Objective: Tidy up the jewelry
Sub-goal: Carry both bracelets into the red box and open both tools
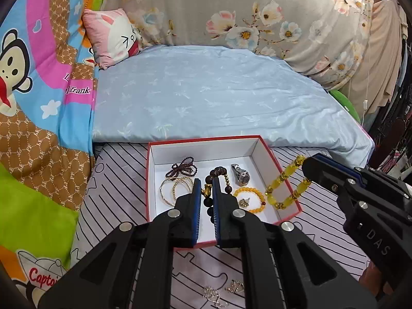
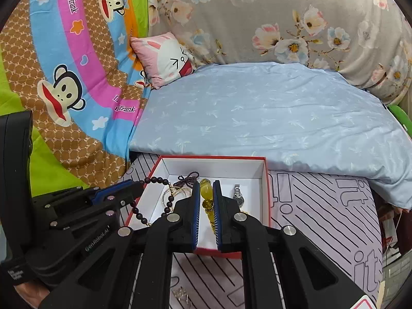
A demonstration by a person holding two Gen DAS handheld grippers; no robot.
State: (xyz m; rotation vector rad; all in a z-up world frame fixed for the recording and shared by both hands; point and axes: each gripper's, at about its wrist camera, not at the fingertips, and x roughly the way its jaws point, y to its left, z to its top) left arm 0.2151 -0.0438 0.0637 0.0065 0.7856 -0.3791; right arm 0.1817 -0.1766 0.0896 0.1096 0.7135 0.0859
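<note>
Your left gripper has its jaws clamped on the dark beads, gripping near the gold charm so the rest of the strand hangs free into the box at lower centre of the left view. In the right view the same strand loops over the box's left wall, so it is not yet fully inside; that is probably why you hold it high, to let the beads drop in without snagging the rim.

Your right gripper has its jaws closed on the yellow bracelet. In the left view that bracelet drapes across the box's right wall, half in and half out, gripped at its upper end at right of the frame. Holding it by one end keeps the loop open and lets you steer it to a free patch of the floor.

Already lying in the box: a small beaded bow at the back, two bangles at left, a watch at back right, an orange bracelet with a small earring inside it. The things sit apart, so each new piece wants its own spot.

Two small silvery pieces lie on the striped sheet at the bottom of the frame, outside the box, so the sorting looks well along but unfinished.
</note>
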